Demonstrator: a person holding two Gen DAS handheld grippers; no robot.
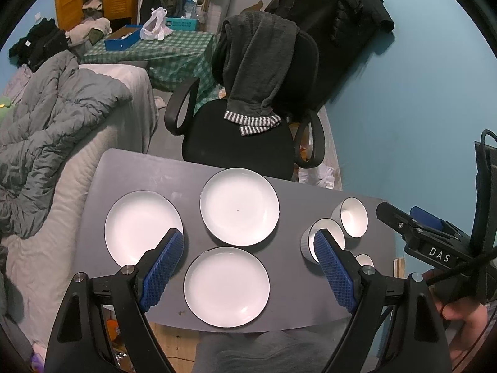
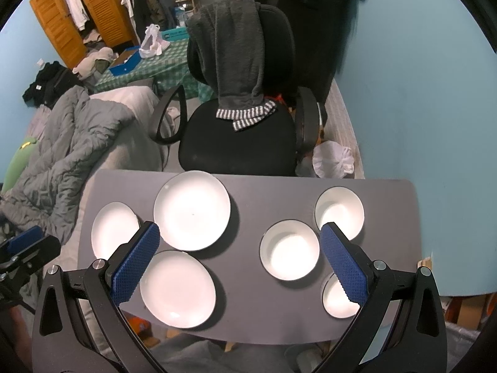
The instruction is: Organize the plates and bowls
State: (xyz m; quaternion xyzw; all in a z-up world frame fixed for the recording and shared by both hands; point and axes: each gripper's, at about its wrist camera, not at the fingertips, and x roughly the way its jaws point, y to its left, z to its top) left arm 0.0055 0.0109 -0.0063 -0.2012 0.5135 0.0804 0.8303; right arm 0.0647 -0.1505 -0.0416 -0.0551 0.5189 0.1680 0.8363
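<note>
Three white plates lie apart on the small grey table: a left plate, a far middle plate and a near plate. Three white bowls stand at the right: a far bowl, a middle bowl and a near bowl, partly hidden by a finger. My left gripper hovers open above the plates, holding nothing. My right gripper hovers open above the table's middle, also holding nothing; it shows at the right edge of the left wrist view.
A black office chair draped with a dark towel stands just beyond the table's far edge. A bed with a grey quilt lies along the left. The blue wall is at the right. A person's hand holds the right gripper.
</note>
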